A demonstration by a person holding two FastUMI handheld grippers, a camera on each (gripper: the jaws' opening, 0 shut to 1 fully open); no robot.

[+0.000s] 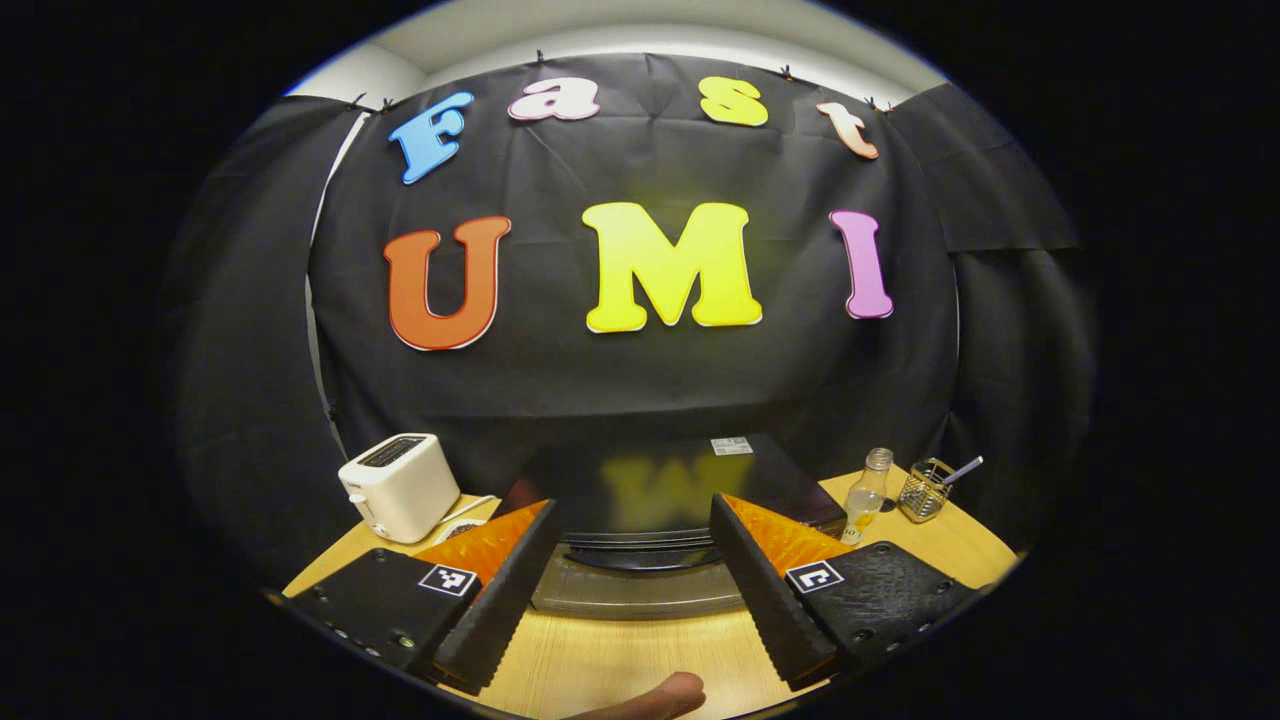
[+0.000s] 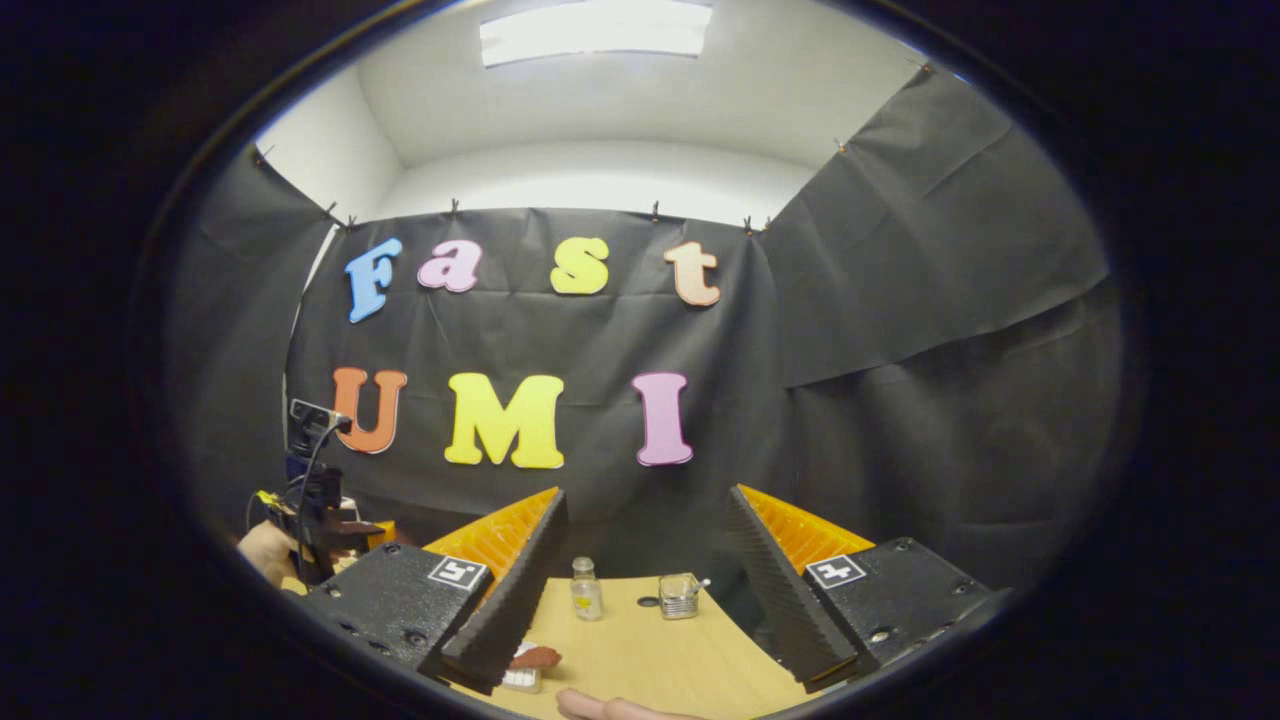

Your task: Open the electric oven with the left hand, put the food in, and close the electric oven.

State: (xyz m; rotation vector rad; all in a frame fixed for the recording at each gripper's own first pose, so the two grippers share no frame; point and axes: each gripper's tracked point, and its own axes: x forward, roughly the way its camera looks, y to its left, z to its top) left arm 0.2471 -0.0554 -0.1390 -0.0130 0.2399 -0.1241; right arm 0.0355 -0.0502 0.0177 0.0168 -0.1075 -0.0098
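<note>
Pale wood is the table (image 1: 610, 665) under both of my grippers. Starting at the left of the left gripper view, I see a white toaster (image 1: 400, 486) at the table's far left corner, its cord trailing toward the middle. Next comes the electric oven (image 1: 668, 510), dark and glossy, standing at the back centre against the black cloth wall; I look down on its top, and its door seems closed, though the front is mostly hidden from this angle. My left gripper (image 1: 633, 585) is spread wide with nothing between its fingers, and the oven sits beyond the gap, apart from both of them. Right of the oven stand a small clear bottle (image 1: 866, 494) and then a wire basket (image 1: 925, 489) with a utensil poking out. A fingertip (image 1: 655, 698) shows at the bottom edge.

In the right gripper view, far left, a hand (image 2: 265, 551) holds the other gripper with its cables. My right gripper (image 2: 640, 590) is likewise wide apart and holding nothing. Low by its left finger lies the food (image 2: 530, 660), a reddish-brown piece on a small tray. Beyond, between the fingers, are the bottle (image 2: 586, 589) and the basket (image 2: 679, 596).
</note>
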